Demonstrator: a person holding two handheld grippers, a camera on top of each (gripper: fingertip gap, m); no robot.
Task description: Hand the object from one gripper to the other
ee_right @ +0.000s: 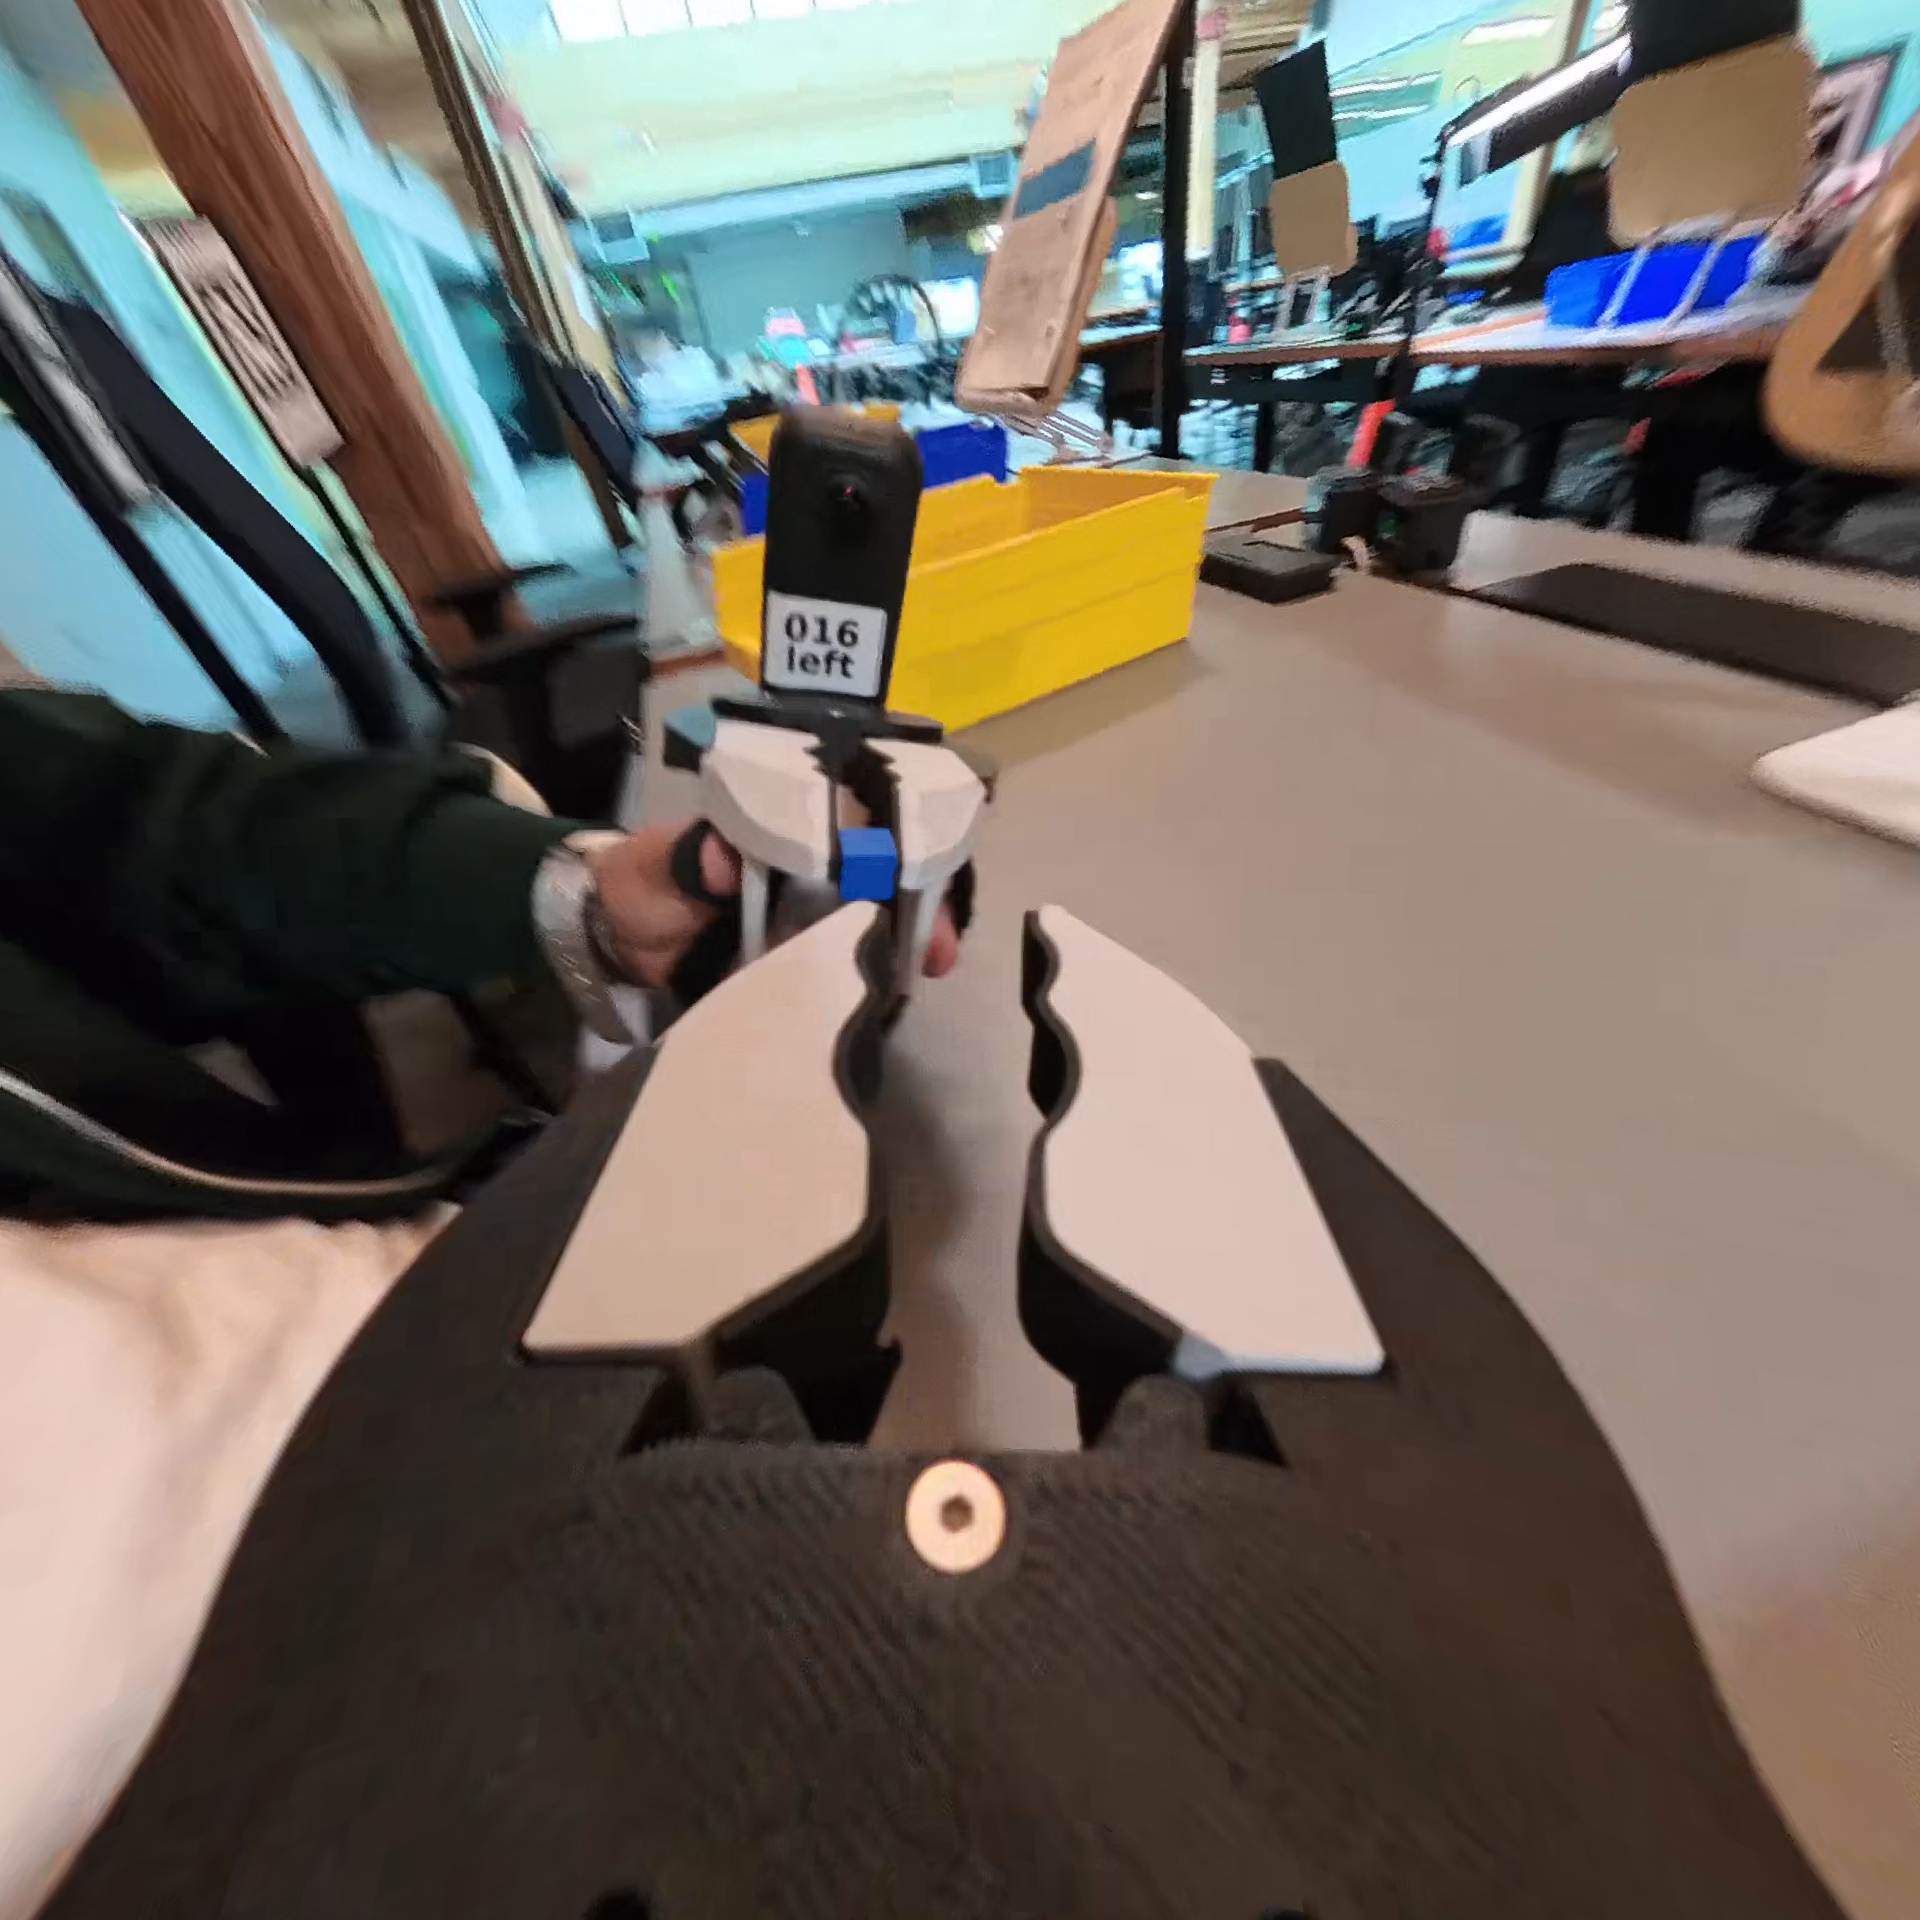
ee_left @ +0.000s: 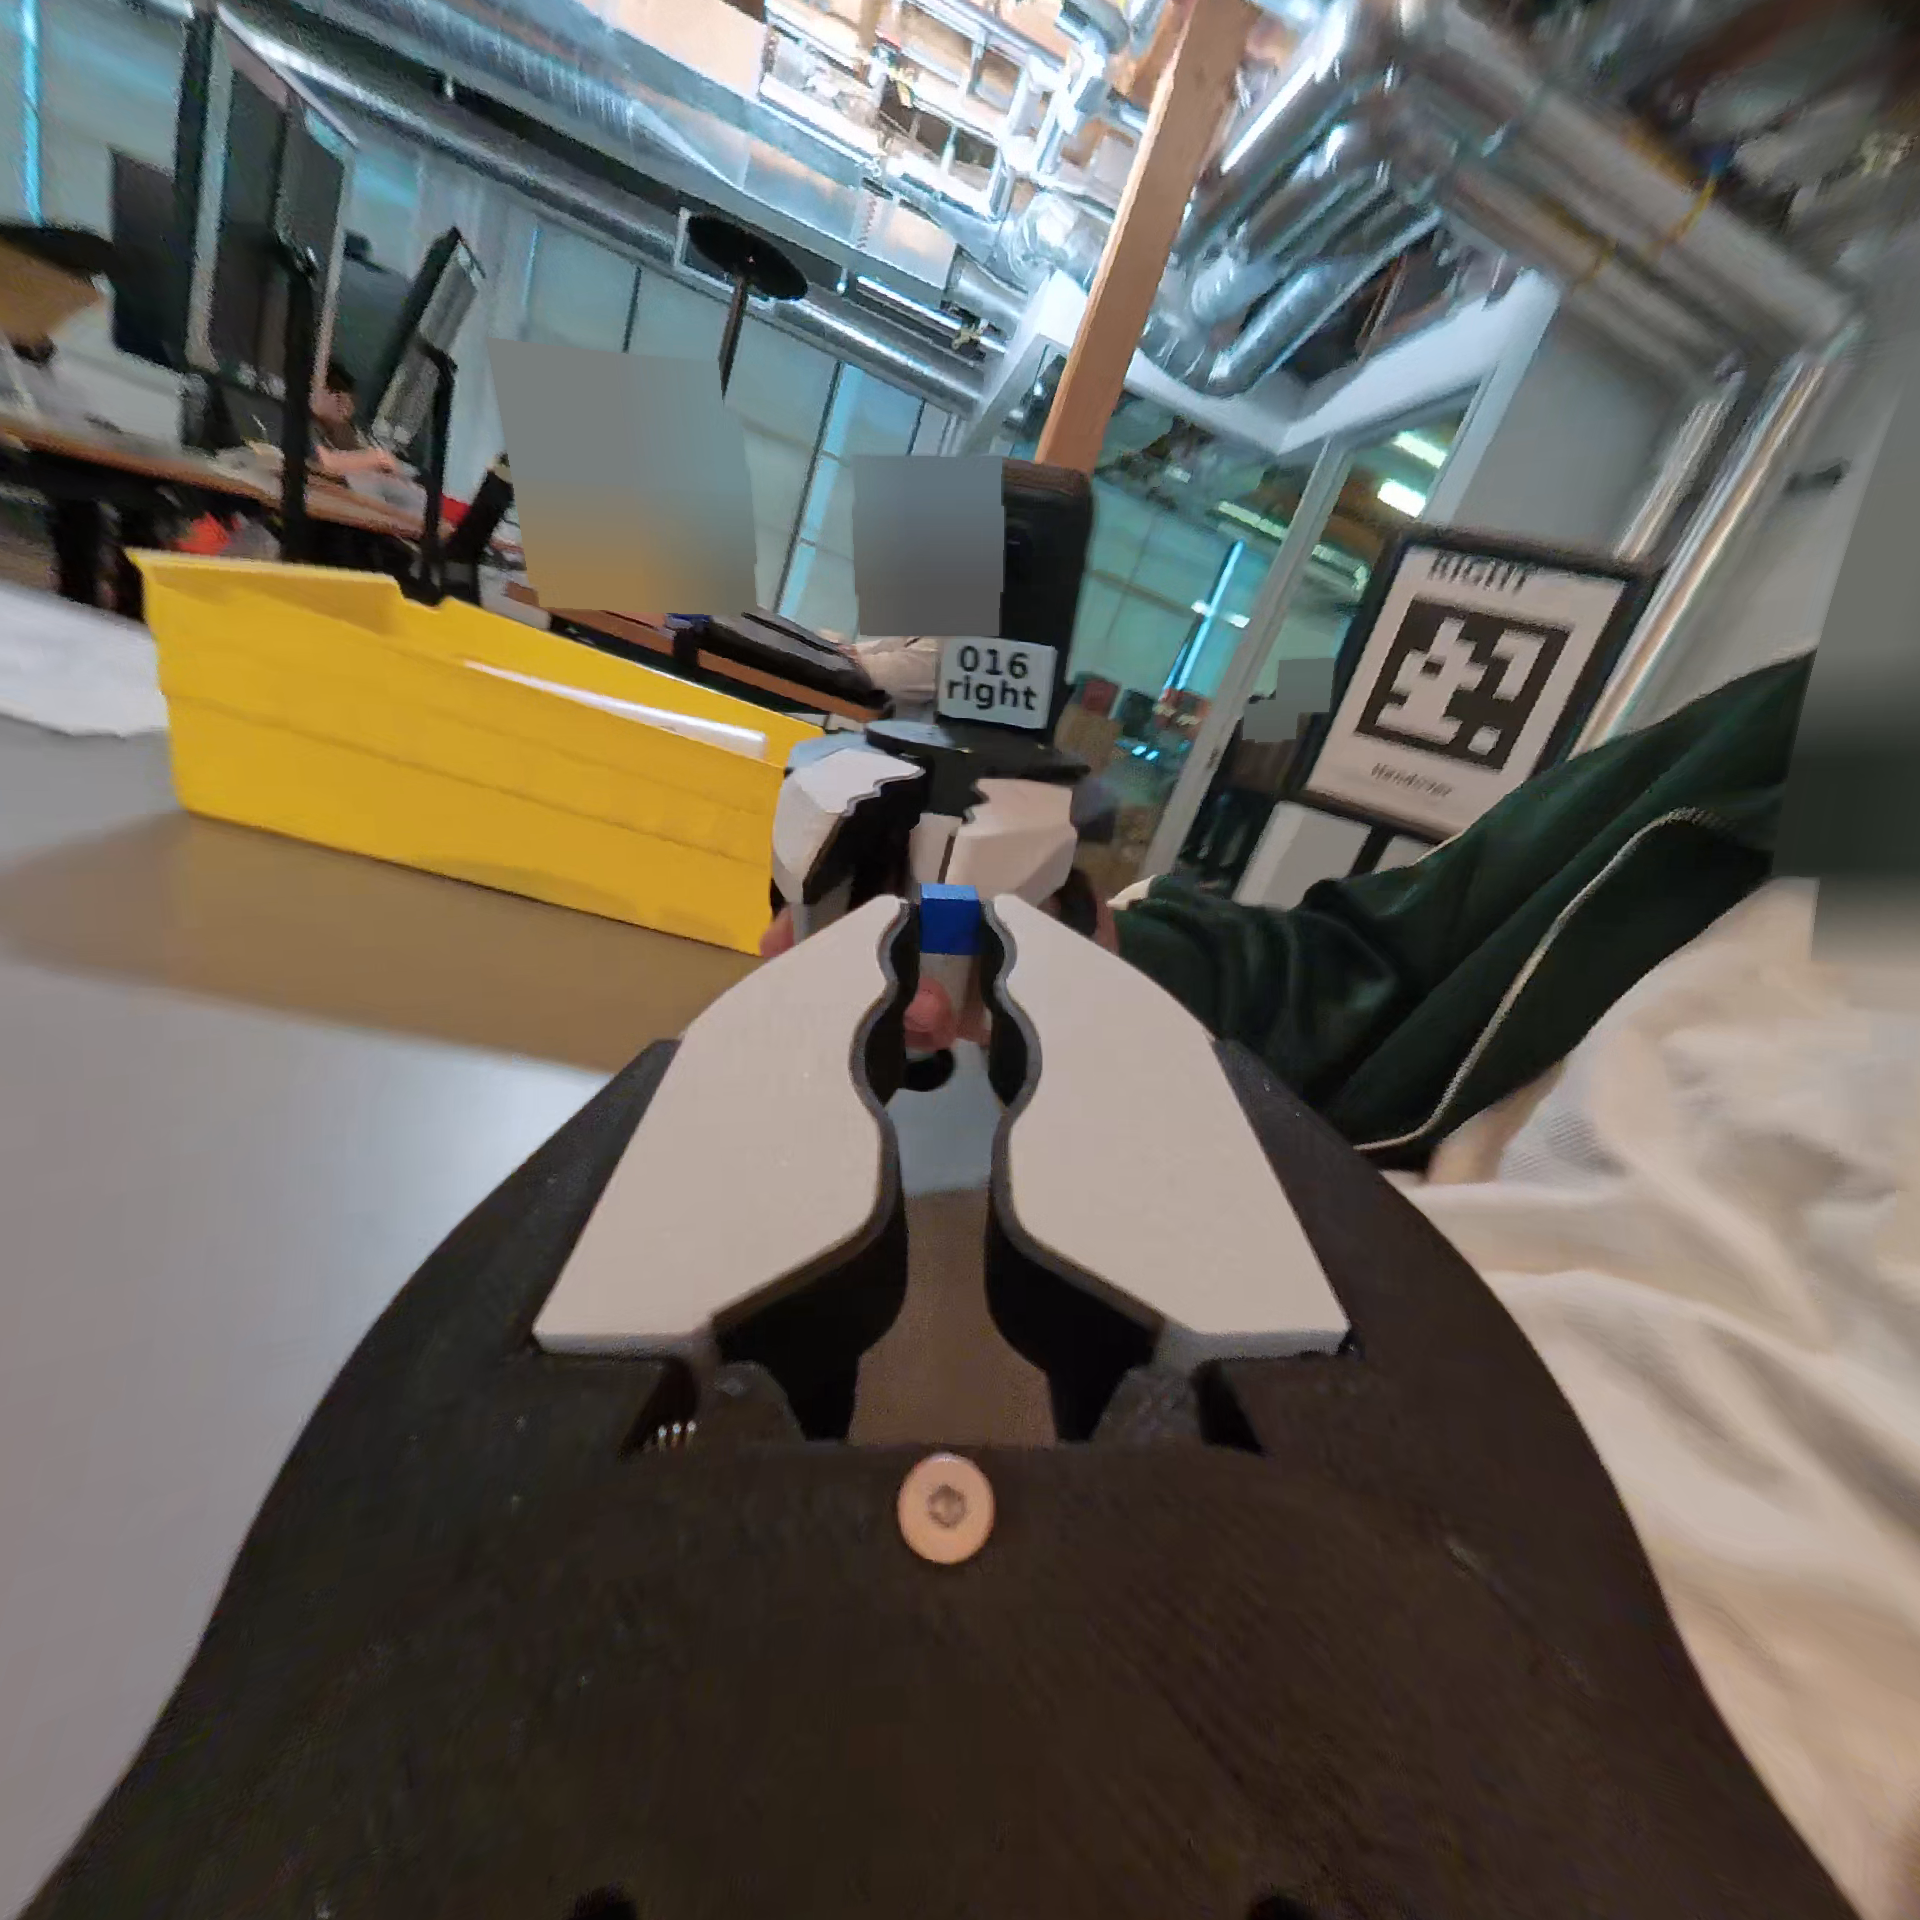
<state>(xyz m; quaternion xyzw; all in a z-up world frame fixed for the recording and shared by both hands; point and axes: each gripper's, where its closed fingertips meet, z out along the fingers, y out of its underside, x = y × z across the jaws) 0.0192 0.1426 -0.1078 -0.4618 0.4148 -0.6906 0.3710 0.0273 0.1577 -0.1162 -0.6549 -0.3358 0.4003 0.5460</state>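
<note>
A small blue block [ee_left: 950,918] is pinched between the fingertips of my left gripper [ee_left: 948,914], which is shut on it above the grey-brown table [ee_left: 260,1143]. The right wrist view shows the same block [ee_right: 868,862] sticking out of the left gripper [ee_right: 871,844], held by a hand in a dark green sleeve [ee_right: 208,852]. My right gripper [ee_right: 954,920] is open and empty, its tips just short of the block and slightly right of it. It faces the left gripper in the left wrist view [ee_left: 883,821].
A yellow bin [ee_left: 416,748] stands on the table beyond both grippers; it also shows in the right wrist view [ee_right: 1039,592]. White cloth [ee_left: 1662,1351] lies at the near edge. Black devices [ee_right: 1392,530] and a white flat item [ee_right: 1849,779] sit on the table [ee_right: 1455,935]. Left and right tips are no more than a few centimetres apart.
</note>
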